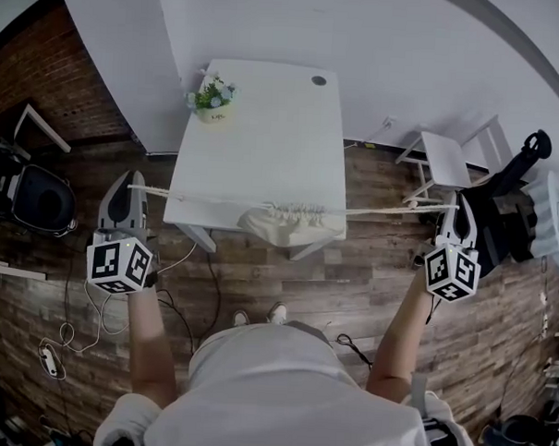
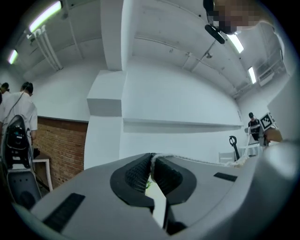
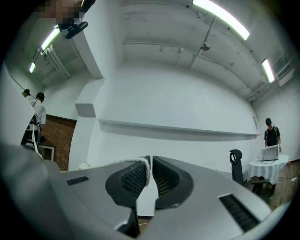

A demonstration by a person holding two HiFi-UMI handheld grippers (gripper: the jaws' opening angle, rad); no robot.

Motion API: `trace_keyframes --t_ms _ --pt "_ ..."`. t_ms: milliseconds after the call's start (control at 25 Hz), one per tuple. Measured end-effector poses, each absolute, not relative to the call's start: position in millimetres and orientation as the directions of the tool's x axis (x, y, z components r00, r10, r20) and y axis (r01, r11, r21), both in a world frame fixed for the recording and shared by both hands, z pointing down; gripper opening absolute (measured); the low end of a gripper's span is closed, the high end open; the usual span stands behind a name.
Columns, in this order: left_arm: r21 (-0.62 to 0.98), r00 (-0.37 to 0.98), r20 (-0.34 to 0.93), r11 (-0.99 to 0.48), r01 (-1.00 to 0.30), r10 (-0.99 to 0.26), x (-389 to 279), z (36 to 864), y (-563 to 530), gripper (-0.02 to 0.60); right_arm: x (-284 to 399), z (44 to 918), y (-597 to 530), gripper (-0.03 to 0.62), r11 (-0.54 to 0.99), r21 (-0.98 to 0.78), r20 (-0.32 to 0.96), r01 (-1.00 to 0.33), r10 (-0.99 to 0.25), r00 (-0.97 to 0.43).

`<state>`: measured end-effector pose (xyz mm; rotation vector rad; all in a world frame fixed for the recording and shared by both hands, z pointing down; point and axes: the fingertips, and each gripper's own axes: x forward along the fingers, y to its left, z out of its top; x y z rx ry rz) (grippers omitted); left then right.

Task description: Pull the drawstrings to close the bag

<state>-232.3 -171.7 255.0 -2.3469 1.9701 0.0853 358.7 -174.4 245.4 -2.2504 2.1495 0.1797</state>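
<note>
A cream cloth bag (image 1: 289, 224) hangs at the white table's (image 1: 264, 143) near edge, its mouth bunched tight. Two pale drawstrings run out of it, stretched taut: the left drawstring (image 1: 206, 199) and the right drawstring (image 1: 391, 210). My left gripper (image 1: 133, 189) is shut on the left string's end, out past the table's left side; in the left gripper view the left drawstring (image 2: 187, 159) leaves the closed left gripper (image 2: 151, 165) rightwards. My right gripper (image 1: 454, 208) is shut on the other end, far right; the right drawstring (image 3: 123, 162) crosses the right gripper (image 3: 150, 168).
A small potted plant (image 1: 211, 98) stands at the table's far left corner. A black chair (image 1: 40, 201) sits left, a white chair (image 1: 446, 162) and black equipment (image 1: 502, 213) right. Cables (image 1: 71, 329) lie on the wood floor. People stand far off by the brick wall (image 2: 21, 105).
</note>
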Motion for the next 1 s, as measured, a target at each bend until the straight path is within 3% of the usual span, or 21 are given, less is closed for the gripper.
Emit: trace_keyframes --t_ms 360,720,1000 --pt "-0.01 0.244 -0.131 -0.245 -0.969 -0.961 -199.4 233.1 -155.9 0.017 299.0 238.7 -174.5 0.04 0.101 -0.03 -0.108 -0.994 -0.989 -0.098" --pt "0.038 0.323 -0.081 -0.327 -0.944 -0.943 -158.7 261.8 -134.7 0.017 232.5 243.7 -162.0 0.04 0.232 0.044 -0.072 -0.972 -0.969 -0.235" --pt "0.06 0.357 -0.035 -0.359 -0.931 -0.933 -144.2 276.8 -118.5 0.017 223.0 252.0 -148.1 0.038 0.263 0.064 -0.041 -0.963 -0.963 -0.265"
